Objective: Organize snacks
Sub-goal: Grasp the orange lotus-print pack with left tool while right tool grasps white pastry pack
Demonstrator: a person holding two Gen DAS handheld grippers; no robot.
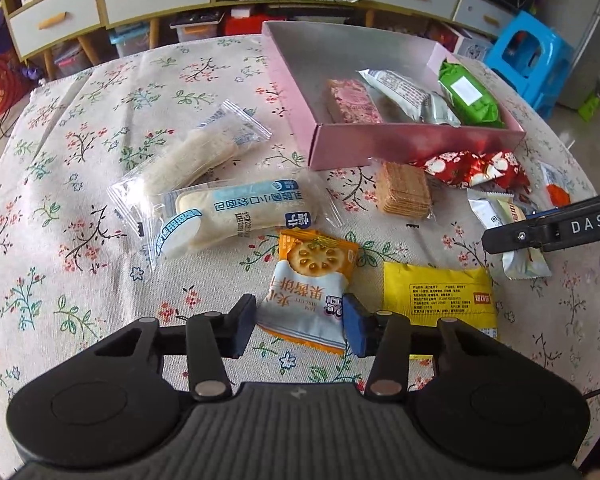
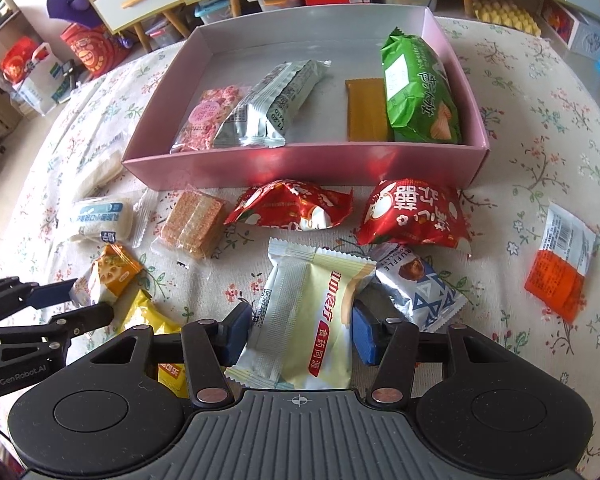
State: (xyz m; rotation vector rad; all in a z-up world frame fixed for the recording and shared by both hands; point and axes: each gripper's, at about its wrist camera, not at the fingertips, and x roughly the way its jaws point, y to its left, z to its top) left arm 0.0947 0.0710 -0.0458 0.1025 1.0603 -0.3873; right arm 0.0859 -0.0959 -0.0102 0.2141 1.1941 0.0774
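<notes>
the left gripper (image 1: 300, 326) pinches an orange-and-white jam biscuit packet (image 1: 310, 280). the right gripper (image 2: 300, 334) clamps a cream-and-grey pastry packet (image 2: 304, 316). both slippery wrappers may slide free on the way to the pink cardboard box (image 2: 300, 164).

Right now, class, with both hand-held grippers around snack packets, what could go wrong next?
1. The left hand-held gripper holds only the jam biscuit packet's edge; it may slip.
2. The cream packet overlaps the truffle packet, which may drag along.
3. The pink box's wall may catch lifted packets.
</notes>
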